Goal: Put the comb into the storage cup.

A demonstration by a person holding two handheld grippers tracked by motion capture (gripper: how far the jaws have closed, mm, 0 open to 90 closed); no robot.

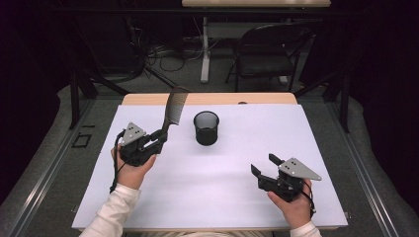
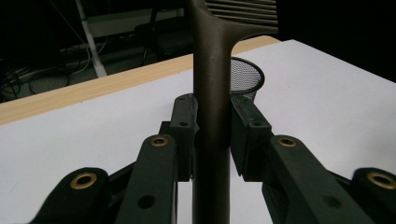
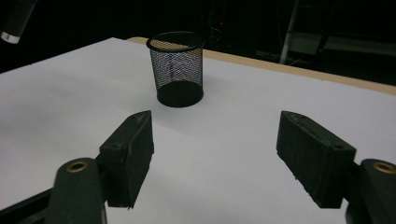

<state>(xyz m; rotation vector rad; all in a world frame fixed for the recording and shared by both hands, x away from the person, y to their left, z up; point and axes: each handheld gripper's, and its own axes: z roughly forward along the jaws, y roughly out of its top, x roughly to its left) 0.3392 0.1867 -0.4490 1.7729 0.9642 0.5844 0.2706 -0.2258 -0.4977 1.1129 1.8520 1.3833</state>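
My left gripper [image 1: 159, 137] is shut on the handle of a dark comb [image 1: 174, 109], which rises tilted above the white table cover, teeth end up and away. In the left gripper view the comb's handle [image 2: 211, 93] stands pinched between both pads. A black mesh cup [image 1: 206, 127] stands upright mid-table, just right of the comb; it sits behind the handle [image 2: 246, 77] in the left gripper view. My right gripper [image 1: 264, 166] rests low at the front right, open, with nothing between its pads [image 3: 133, 149]. The mesh cup [image 3: 177, 67] stands ahead of it.
A white sheet [image 1: 237, 197] covers the table, with a strip of wood edge [image 1: 207, 98] at the far side. Beyond the table are a black chair [image 1: 269, 49], a desk leg [image 1: 205, 47] and floor cables.
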